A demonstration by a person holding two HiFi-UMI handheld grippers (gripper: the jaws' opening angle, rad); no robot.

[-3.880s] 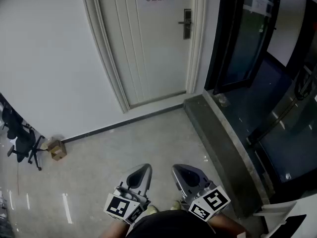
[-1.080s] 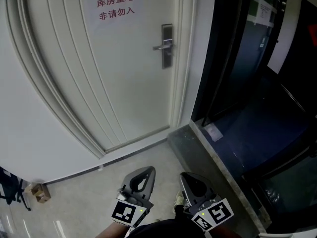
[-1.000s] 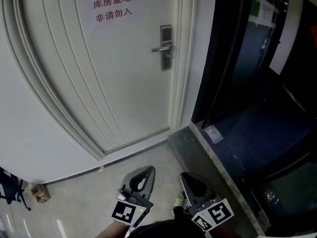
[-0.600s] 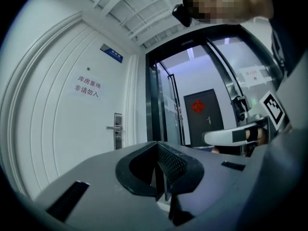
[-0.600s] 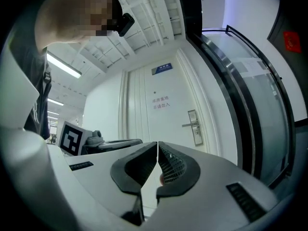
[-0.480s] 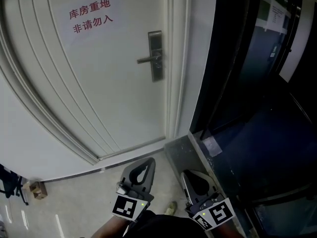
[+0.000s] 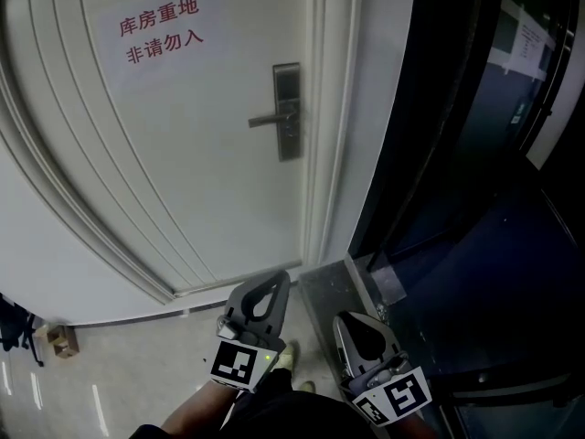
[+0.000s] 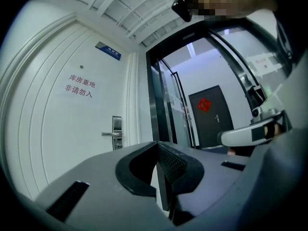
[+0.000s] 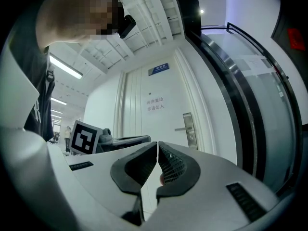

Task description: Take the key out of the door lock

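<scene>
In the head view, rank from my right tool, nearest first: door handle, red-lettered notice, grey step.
1. Grey step, on the floor just ahead of the right tool.
2. Door handle, at the door's right side.
3. Red-lettered notice, higher, left of the handle.

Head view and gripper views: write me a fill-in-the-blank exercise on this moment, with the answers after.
1. The left gripper and the right gripper both have their jaws ____, with nothing between them.
2. In the head view, the lever handle on the white door points toward the ____.
3. The sign on the door bears ____ characters.

Missing words: shut; left; red.
</scene>
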